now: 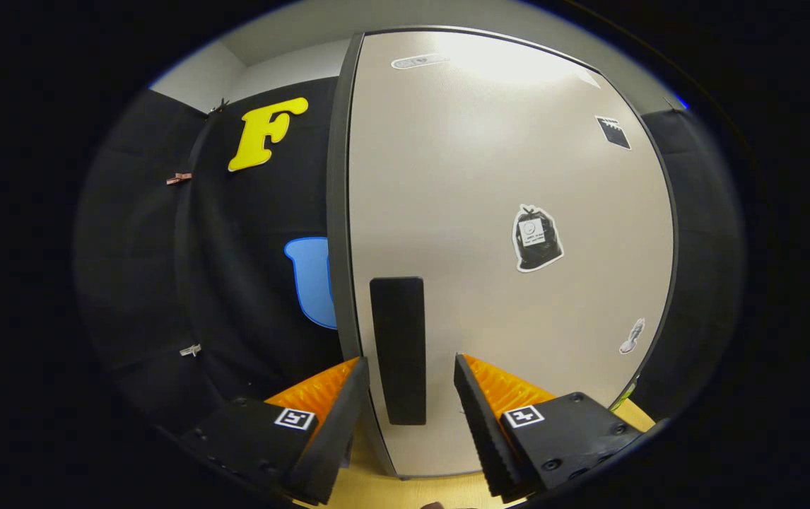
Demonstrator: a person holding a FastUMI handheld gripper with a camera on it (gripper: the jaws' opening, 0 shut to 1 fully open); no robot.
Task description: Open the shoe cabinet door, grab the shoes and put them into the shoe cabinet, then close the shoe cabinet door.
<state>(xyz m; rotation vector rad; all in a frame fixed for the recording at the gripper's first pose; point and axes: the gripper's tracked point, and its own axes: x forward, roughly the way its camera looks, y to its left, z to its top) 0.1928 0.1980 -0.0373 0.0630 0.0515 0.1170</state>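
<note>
The shoe cabinet door (504, 212) is a tall pale panel with a dark edge, standing closed right in front of me. A black upright handle (398, 350) sits near the door's left edge. My gripper (411, 367) is open, its two fingers standing either side of the handle's lower part with a gap on each side. The left finger reaches past the door's left edge. Several stickers dot the door, among them a black bag-shaped sticker (536, 238).
Black booth cloth hangs left of the cabinet (235, 283) and to its right. A light wooden surface (405, 488) lies under the fingers at the cabinet's foot. Small clips are pinned on the cloth at the left.
</note>
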